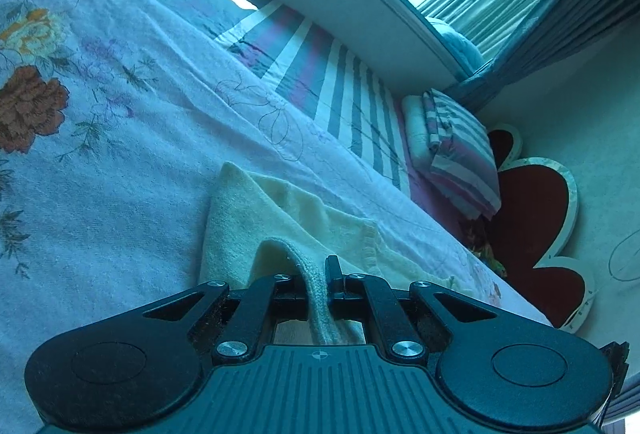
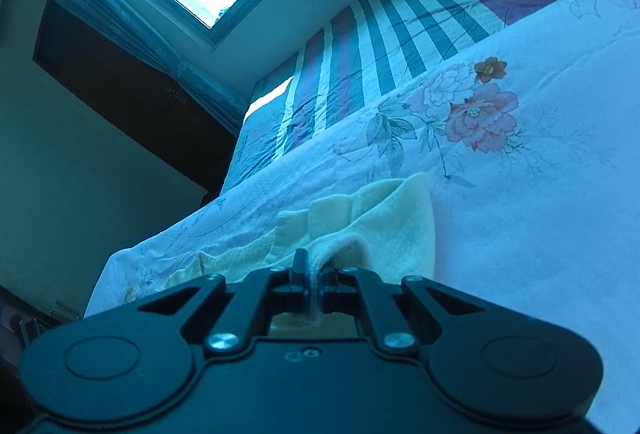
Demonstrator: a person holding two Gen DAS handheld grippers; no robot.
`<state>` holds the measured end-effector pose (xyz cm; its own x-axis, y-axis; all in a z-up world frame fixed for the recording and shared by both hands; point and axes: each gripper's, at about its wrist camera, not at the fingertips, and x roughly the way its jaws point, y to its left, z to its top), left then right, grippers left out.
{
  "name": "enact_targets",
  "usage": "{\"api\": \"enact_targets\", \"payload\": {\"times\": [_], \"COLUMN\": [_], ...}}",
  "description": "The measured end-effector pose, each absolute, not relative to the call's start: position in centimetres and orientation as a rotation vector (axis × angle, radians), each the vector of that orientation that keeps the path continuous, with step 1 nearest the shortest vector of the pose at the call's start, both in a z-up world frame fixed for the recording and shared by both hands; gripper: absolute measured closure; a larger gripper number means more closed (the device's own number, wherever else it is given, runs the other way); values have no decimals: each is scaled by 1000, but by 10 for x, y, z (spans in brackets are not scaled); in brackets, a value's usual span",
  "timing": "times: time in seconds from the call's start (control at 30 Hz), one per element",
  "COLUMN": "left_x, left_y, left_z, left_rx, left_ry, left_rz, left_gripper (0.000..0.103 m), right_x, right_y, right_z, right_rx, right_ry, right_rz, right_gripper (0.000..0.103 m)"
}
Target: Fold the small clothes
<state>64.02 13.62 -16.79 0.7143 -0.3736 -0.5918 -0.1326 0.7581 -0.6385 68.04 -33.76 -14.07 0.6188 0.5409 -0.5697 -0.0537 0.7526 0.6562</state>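
A small pale-yellow knitted garment (image 1: 288, 218) lies on the white floral bedspread (image 1: 100, 94), on the near side of the striped grey-and-pink sheet (image 1: 320, 74) spread further up the bed. The left gripper (image 1: 318, 274) is clamped on a ribbed edge of the garment, and the right gripper (image 2: 314, 270) pinches another edge of it. Each edge rises off the bedspread into the jaws, probably so both can be carried over together into an even fold.
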Motion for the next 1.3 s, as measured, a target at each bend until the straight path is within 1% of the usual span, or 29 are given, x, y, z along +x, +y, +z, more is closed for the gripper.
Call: {"api": "enact_targets", "payload": {"times": [0.1, 0.13, 0.17, 0.33, 0.37, 0.4, 0.43, 0.47, 0.5, 0.6, 0.63, 0.67, 0.73, 0.77, 0.8, 0.93, 1.13, 1.17, 1.2, 1.23, 1.27, 1.3], "left_x": [657, 661, 664, 667, 667, 666, 664, 659, 655, 655, 658, 661, 670, 674, 677, 694, 713, 714, 714, 715, 716, 715], "left_y": [135, 134, 132, 133, 135, 136, 140, 144, 146, 154, 155, 154, 151, 147, 142, 127, 115, 114, 112, 111, 112, 114], "left_z": [-178, -180, -181, -181, -181, -182, -180, -177, -174, -166, -161, -158, -150, -148, -149, -148, -150, -151, -152, -156, -158, -158], "left_rx": [-748, -751, -754, -809, -820, -826, -831, -836, -839, -807, -742, -682, -528, -454, -395, -234, -187, -190, -194, -198, -211, -229], "left_ry": [802, 806, 805, 751, 742, 730, 710, 669, 634, 598, 600, 609, 634, 642, 650, 695, 721, 727, 728, 740, 748, 735], "left_rz": [-137, -136, -137, -142, -144, -131, -97, -81, -82, -88, -80, -77, -92, -102, -116, -158, -186, -189, -195, -197, -185, -185], "left_gripper": [99, 99, 99, 99, 88, 74, 31, 7, 6, 7, 11, 20, 31, 40, 43, 43, 43, 47, 56, 88, 97, 98], "right_x": [699, 703, 706, 708, 706, 706, 705, 704, 703, 700, 700, 699, 698, 698, 700, 705, 715, 717, 718, 717, 717, 717], "right_y": [-344, -347, -349, -357, -359, -361, -364, -366, -369, -376, -377, -378, -376, -375, -372, -355, -324, -321, -316, -312, -308, -306], "right_z": [-153, -156, -159, -162, -162, -162, -163, -163, -162, -157, -154, -151, -144, -142, -140, -137, -143, -143, -144, -143, -143, -144], "right_rx": [715, 737, 747, 720, 717, 717, 721, 729, 735, 732, 725, 715, 675, 654, 626, 512, 360, 340, 314, 285, 251, 226], "right_ry": [857, 851, 845, 817, 811, 805, 799, 793, 784, 747, 732, 720, 701, 696, 697, 711, 737, 737, 734, 732, 731, 733], "right_rz": [359, 356, 352, 365, 373, 377, 377, 378, 377, 374, 382, 390, 402, 408, 413, 435, 447, 446, 439, 426, 411, 402], "right_gripper": [92, 88, 81, 83, 83, 82, 81, 78, 70, 69, 69, 69, 69, 69, 69, 68, 68, 69, 76, 81, 94, 97]}}
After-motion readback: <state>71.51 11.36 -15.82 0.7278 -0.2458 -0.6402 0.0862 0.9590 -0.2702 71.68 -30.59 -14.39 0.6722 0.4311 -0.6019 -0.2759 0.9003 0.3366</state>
